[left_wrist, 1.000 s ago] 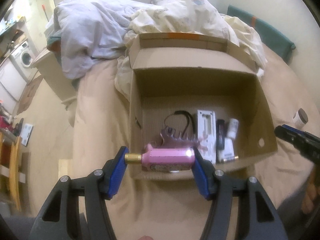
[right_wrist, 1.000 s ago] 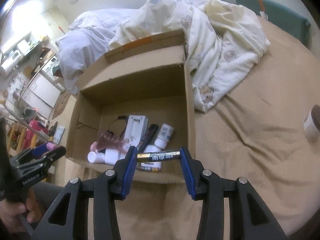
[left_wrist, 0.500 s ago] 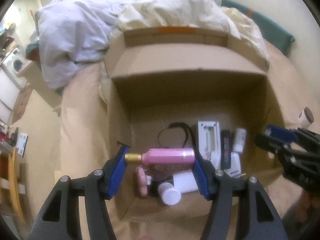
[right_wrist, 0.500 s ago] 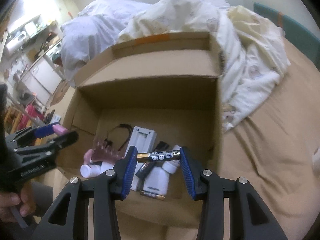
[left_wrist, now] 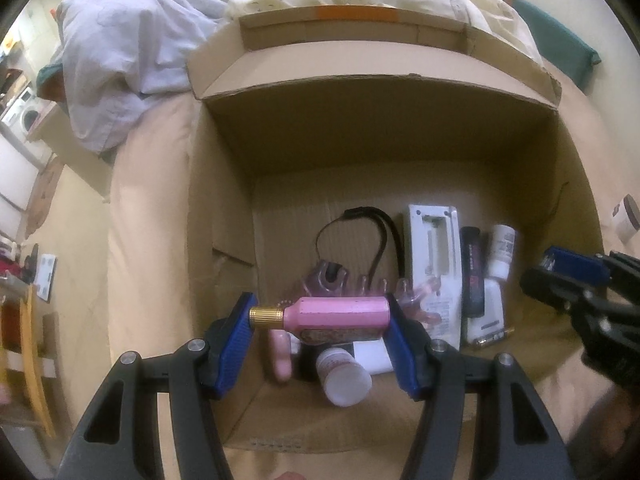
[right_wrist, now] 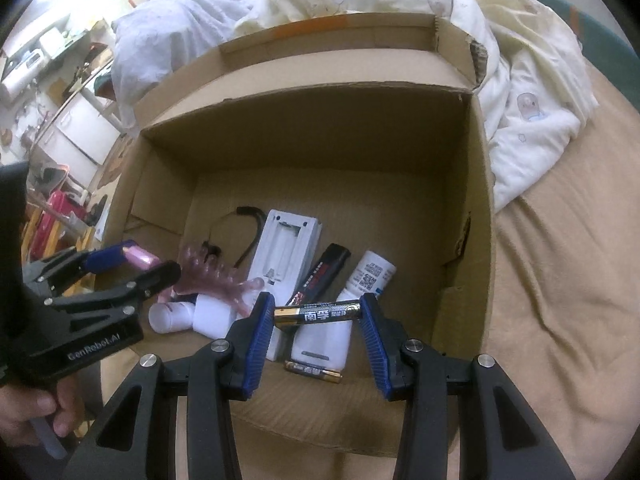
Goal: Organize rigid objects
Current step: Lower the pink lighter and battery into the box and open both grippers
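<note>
Left wrist view: the left gripper (left_wrist: 322,316), half open, clamps a pink bottle (left_wrist: 340,314) end to end between its blue pads, above the near left part of the cardboard box (left_wrist: 400,132). Under it on the box floor lie a white capped bottle (left_wrist: 344,378), a pink claw clip (left_wrist: 336,284), a black strap (left_wrist: 372,216), a white remote (left_wrist: 432,240) and a black tube (left_wrist: 474,276). Right wrist view: the right gripper (right_wrist: 318,314), narrower, pinches a black-and-gold battery (right_wrist: 318,314) lengthwise over the box's near right part; a second battery (right_wrist: 314,371) lies below by the near wall. Rumpled bedding (right_wrist: 532,92) crowds the far edge.
</note>
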